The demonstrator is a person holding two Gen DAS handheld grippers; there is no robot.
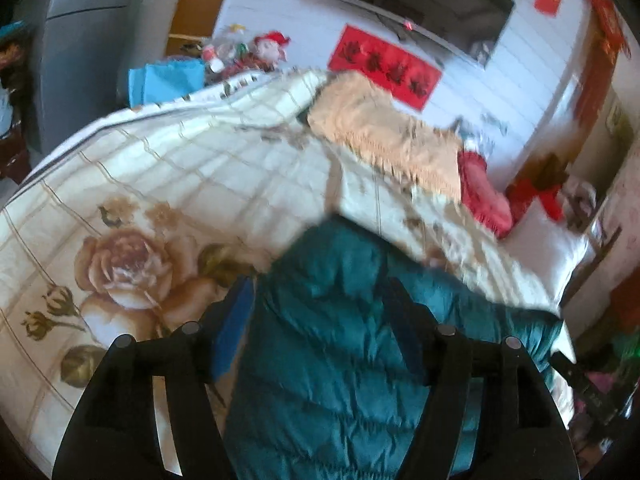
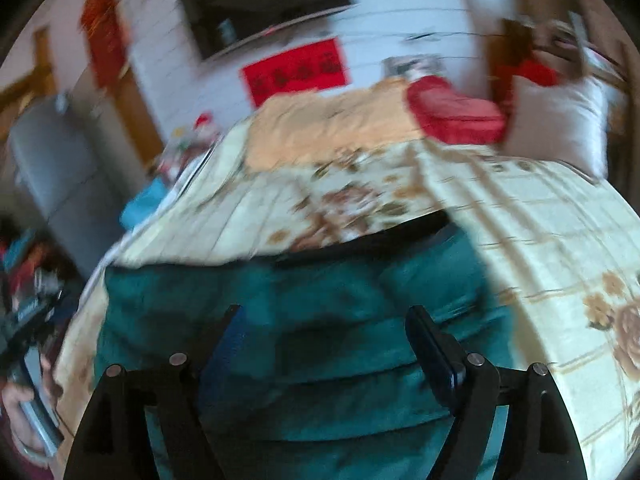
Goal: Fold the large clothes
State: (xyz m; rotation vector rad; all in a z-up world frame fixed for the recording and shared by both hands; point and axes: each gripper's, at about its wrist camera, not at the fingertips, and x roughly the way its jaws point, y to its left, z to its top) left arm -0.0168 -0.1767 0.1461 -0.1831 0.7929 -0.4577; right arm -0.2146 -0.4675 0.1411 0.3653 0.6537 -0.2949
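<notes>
Where the teal jacket (image 1: 352, 344) lies on the bed, I read its long axis in the left wrist view as running from the bottom edge up and slightly right, one end reaching toward the bed's right-hand edge. In the right wrist view the same jacket (image 2: 304, 360) spreads broadly across the near end of the bed, its quilted seams running side to side, a dark band along its far edge.

My left gripper (image 1: 320, 292) stands well open above the jacket; its pads press on nothing and nothing is held. My right gripper (image 2: 324, 316) is spread wide too, fabric showing between the fingers but not clamped. Both views are motion-blurred, so I cannot tell if fingertips brush the cloth.

Jacket: puffy, glossy, stitched in padded channels. Bedspread (image 1: 160, 168): cream, grid-lined, printed with large tan roses. Further up lies a peach blanket (image 1: 380, 132), fuzzy-edged, then a red cushion (image 2: 456, 112) and a white pillow (image 2: 560, 120).
</notes>
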